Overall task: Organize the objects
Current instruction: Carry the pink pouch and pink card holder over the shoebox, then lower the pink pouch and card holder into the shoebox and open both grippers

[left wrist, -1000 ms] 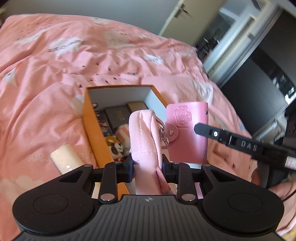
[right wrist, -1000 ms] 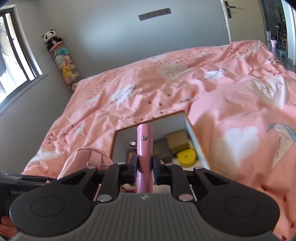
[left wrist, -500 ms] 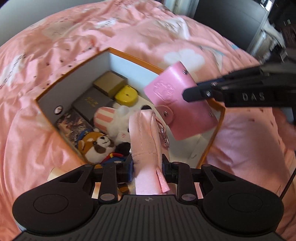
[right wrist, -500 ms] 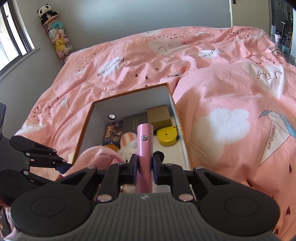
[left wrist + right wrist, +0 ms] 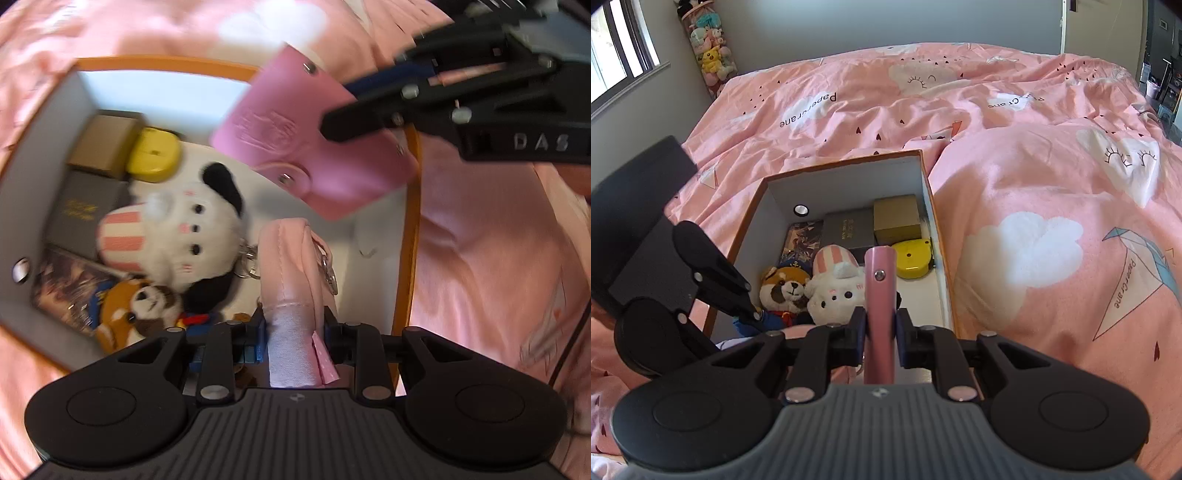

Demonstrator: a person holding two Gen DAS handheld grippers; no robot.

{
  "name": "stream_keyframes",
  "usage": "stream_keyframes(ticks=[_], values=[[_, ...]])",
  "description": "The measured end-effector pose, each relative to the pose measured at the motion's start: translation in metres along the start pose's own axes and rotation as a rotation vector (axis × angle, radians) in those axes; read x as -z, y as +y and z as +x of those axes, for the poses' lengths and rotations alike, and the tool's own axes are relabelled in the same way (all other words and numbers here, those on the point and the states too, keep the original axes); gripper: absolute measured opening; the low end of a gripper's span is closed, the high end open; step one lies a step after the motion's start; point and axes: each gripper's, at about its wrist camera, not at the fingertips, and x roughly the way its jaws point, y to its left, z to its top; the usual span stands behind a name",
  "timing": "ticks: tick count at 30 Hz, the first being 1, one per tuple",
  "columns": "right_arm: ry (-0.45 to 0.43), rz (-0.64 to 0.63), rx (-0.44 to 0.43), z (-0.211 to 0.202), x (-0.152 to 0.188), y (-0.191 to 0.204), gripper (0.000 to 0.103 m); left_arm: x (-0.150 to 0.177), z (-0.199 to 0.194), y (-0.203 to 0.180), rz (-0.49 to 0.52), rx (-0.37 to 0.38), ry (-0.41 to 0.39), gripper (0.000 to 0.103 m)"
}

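My left gripper (image 5: 295, 323) is shut on a pink fabric pouch (image 5: 291, 266), which hangs over the bare right side of an orange-rimmed box (image 5: 410, 221). My right gripper (image 5: 340, 107) reaches in from the upper right, shut on a pink snap card holder (image 5: 314, 147) above the box's far right corner. In the right wrist view the card holder (image 5: 881, 280) stands edge-on between the fingers of the right gripper (image 5: 881, 321), over the box (image 5: 846, 162). The left gripper (image 5: 753, 315) dips in at the box's near left.
Inside the box lie a white plush dog (image 5: 199, 236), a red panda plush (image 5: 136, 306), a yellow tape measure (image 5: 155, 155), a brown carton (image 5: 103, 144) and a grey case (image 5: 81, 210). A rumpled pink duvet (image 5: 1034, 177) surrounds the box. Soft toys (image 5: 709, 55) hang in the room's corner.
The left gripper rolled and dropped from beside the box to right over it, pouch still held. The right gripper sank slightly, bringing the card holder lower over the box.
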Motion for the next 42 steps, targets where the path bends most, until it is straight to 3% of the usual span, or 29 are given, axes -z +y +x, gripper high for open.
stream_keyframes(ticks=[5,8,12,16,20,27,37,42], values=[[0.013,-0.002,0.009,0.004,0.000,0.000,0.018,-0.004,0.017,-0.001,0.051,0.050,0.041,0.035],[0.027,-0.009,0.013,0.007,0.001,0.000,0.018,-0.001,0.021,-0.008,0.078,0.008,0.046,0.039],[0.049,-0.023,0.021,0.010,0.003,0.001,0.018,0.008,0.010,-0.014,0.087,-0.029,-0.004,0.057],[0.064,-0.035,0.033,0.011,0.005,0.002,0.018,0.019,-0.004,-0.025,0.108,-0.107,-0.053,0.057],[0.088,-0.051,0.040,0.011,0.002,0.004,0.018,0.030,-0.018,-0.032,0.096,-0.164,-0.114,0.054],[0.183,-0.086,0.056,0.018,-0.014,0.008,0.018,0.024,-0.023,-0.023,0.034,-0.231,-0.091,0.024],[0.354,-0.079,0.056,0.043,-0.030,0.006,0.018,0.027,-0.011,-0.007,-0.067,-0.143,-0.097,0.020],[0.441,-0.068,0.051,0.059,-0.034,0.007,0.018,0.019,0.003,-0.010,-0.049,-0.165,-0.021,0.020]])
